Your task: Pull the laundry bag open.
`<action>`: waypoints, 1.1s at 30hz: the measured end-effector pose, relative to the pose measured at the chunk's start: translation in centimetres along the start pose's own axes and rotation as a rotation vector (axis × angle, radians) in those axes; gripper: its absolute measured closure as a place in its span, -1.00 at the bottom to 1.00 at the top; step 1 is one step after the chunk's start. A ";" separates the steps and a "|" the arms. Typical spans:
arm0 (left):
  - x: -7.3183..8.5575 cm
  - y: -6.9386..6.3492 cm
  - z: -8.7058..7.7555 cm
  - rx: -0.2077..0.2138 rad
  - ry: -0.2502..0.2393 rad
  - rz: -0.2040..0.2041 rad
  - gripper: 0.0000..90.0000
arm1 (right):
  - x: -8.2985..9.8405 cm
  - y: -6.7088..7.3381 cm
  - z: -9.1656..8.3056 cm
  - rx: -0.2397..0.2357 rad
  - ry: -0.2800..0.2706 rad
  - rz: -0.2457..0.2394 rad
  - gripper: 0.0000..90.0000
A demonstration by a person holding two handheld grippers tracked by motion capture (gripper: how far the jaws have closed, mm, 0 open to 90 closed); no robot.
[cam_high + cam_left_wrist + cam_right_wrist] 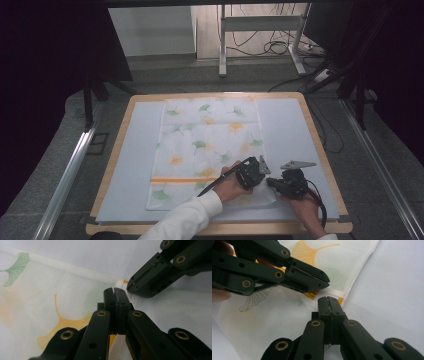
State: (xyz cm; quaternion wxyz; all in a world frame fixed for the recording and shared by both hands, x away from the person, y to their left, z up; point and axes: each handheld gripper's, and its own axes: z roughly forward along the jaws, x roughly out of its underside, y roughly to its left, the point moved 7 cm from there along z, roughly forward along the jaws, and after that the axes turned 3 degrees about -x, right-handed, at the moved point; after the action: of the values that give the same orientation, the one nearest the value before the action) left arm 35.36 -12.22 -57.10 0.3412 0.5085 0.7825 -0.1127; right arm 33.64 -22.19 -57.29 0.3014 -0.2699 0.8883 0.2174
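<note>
White leaf-print cloth: both grippers, left and right, clenched on its near-right corner, apparently mid-fold; next, lift together.

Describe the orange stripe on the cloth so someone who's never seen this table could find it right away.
Start at the wooden-rimmed table with its pale blue mat, where a white cloth printed with green and orange ginkgo leaves lies spread. Near the cloth's near end, a thin orange stripe runs straight across its width. It is the cloth's one straight mark; the rest are scattered fan-shaped leaves.
</note>
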 end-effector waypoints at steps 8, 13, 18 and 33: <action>0.5 0.3 -0.4 0.010 -0.005 -0.017 1.00 | 0.0 0.0 0.0 0.000 0.002 -0.009 1.00; 0.9 0.4 -0.7 0.018 -0.011 -0.028 1.00 | 0.0 0.0 0.0 0.001 0.001 -0.009 1.00; 1.2 0.6 -0.9 0.015 -0.012 -0.030 1.00 | 0.0 0.0 0.0 0.005 -0.002 -0.012 1.00; 3.0 1.9 -2.0 -0.004 -0.006 -0.081 1.00 | 0.0 0.0 0.0 0.004 -0.001 -0.015 1.00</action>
State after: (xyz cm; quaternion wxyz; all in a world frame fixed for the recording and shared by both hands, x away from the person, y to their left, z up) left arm 35.41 -8.18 -57.23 0.3397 0.4752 0.8018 -0.1264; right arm 33.57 -22.18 -57.29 0.3039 -0.2759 0.8866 0.2134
